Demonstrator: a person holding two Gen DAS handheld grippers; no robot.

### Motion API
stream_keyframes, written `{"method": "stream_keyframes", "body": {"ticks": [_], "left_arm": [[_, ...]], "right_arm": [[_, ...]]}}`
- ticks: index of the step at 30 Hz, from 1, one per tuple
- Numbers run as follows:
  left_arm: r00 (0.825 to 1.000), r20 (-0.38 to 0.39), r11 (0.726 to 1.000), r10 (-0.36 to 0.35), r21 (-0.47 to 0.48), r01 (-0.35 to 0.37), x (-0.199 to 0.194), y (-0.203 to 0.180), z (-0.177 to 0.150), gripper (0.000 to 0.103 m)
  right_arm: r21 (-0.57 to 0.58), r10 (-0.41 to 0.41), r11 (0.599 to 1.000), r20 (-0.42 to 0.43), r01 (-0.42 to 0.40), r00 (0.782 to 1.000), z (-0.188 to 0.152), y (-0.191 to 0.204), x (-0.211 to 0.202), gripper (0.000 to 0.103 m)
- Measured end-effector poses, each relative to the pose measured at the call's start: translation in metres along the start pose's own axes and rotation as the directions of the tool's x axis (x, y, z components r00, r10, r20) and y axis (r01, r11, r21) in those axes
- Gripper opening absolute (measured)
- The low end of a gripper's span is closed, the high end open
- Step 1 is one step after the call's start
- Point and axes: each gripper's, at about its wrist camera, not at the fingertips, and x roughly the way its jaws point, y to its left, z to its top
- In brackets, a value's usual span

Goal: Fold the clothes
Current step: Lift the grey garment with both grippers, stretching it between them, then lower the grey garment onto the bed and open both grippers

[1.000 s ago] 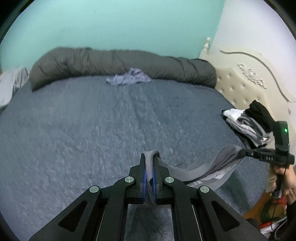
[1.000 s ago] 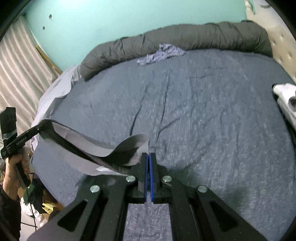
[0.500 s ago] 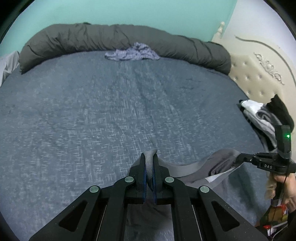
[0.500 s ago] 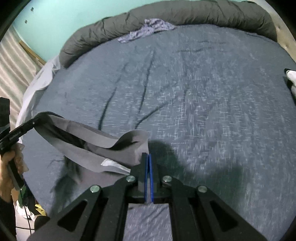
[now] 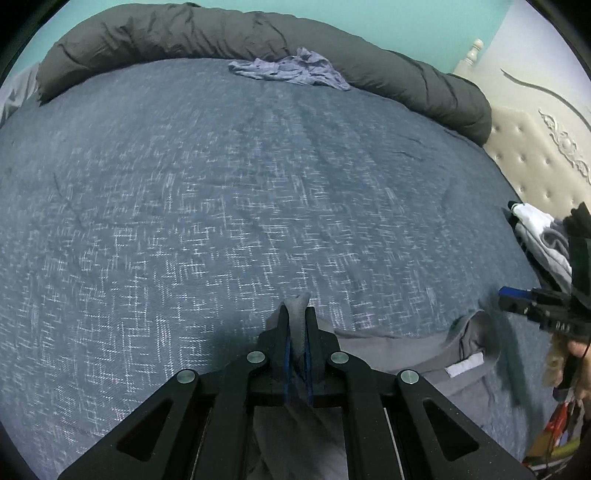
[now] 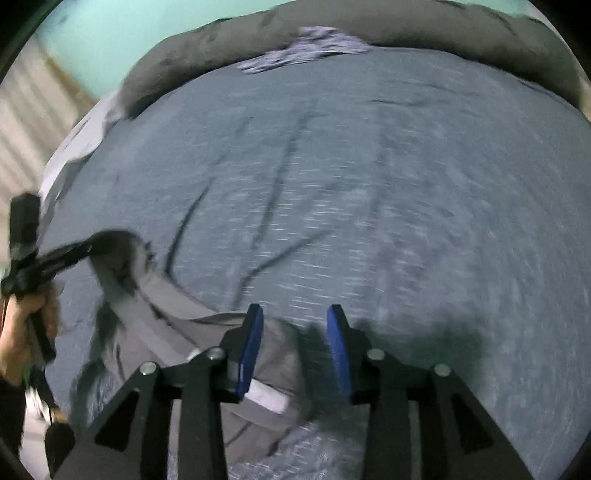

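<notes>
Bed [image 5: 221,206] with blue-grey cover. On it: dark rolled duvet [image 5: 258,33] along far edge, crumpled lilac garment [image 5: 291,70] against it, grey garment [image 5: 406,350] near right, clothes stack [image 5: 543,236] far right.

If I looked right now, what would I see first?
First, the grey garment lying crumpled on the near edge of the blue bedspread, one corner pinched in the left gripper. The right gripper hovers over the garment's other end with its blue pads wide apart. Further off, a bluish crumpled garment rests against the long dark rolled duvet at the bed's far edge.
</notes>
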Motion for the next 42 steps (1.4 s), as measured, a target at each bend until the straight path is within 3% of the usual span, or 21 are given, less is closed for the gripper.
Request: {"method": "stream_keyframes", "body": {"ticks": [2,4,6,16,20,31,33,35,38,42], "left_arm": [[1.0,0.01,1.0,0.0,-0.019,0.001,-0.004,0.005,0.0,0.019],[1.0,0.026,0.999,-0.01,-0.034,0.01,-0.011,0.01,0.0,0.04],[0.999,0.033,0.999,-0.008,-0.035,0.009,-0.017,0.012,-0.002,0.048],[1.0,0.016,0.999,-0.016,-0.049,0.016,-0.034,0.019,-0.039,0.052],[1.0,0.0,0.998,-0.014,-0.062,0.014,-0.033,0.026,-0.054,0.052],[1.0,0.002,0.993,-0.029,-0.114,0.029,-0.034,0.036,-0.066,0.052],[0.999,0.005,0.992,-0.034,-0.121,0.035,-0.034,0.037,-0.068,0.052],[0.999,0.008,0.991,-0.039,-0.128,0.04,-0.034,0.038,-0.071,0.052],[0.999,0.005,0.99,-0.046,-0.132,0.046,-0.032,0.035,-0.074,0.052],[0.998,-0.006,0.988,-0.063,-0.141,0.062,-0.026,0.03,-0.078,0.052]], "right_arm": [[-0.085,0.004,0.996,-0.021,-0.006,1.0,0.002,0.017,0.006,0.037],[-0.184,-0.017,0.983,-0.054,0.007,0.998,-0.001,0.037,0.015,0.037],[-0.241,-0.034,0.97,-0.065,0.017,0.997,-0.003,0.048,0.02,0.037],[-0.464,-0.146,0.881,-0.069,0.098,0.987,-0.008,0.083,0.041,0.037],[-0.504,-0.176,0.852,-0.026,0.139,0.984,-0.006,0.085,0.041,0.037],[-0.607,-0.136,0.794,-0.105,0.045,0.985,-0.016,0.098,0.059,0.037],[-0.613,-0.127,0.79,-0.115,0.03,0.985,-0.018,0.098,0.06,0.036],[-0.608,-0.118,0.793,-0.117,0.023,0.986,-0.018,0.096,0.059,0.013],[-0.584,-0.104,0.811,-0.109,0.02,0.989,-0.016,0.09,0.055,0.006],[-0.524,-0.095,0.85,-0.073,0.042,0.993,-0.006,0.077,0.046,0.004]]}}
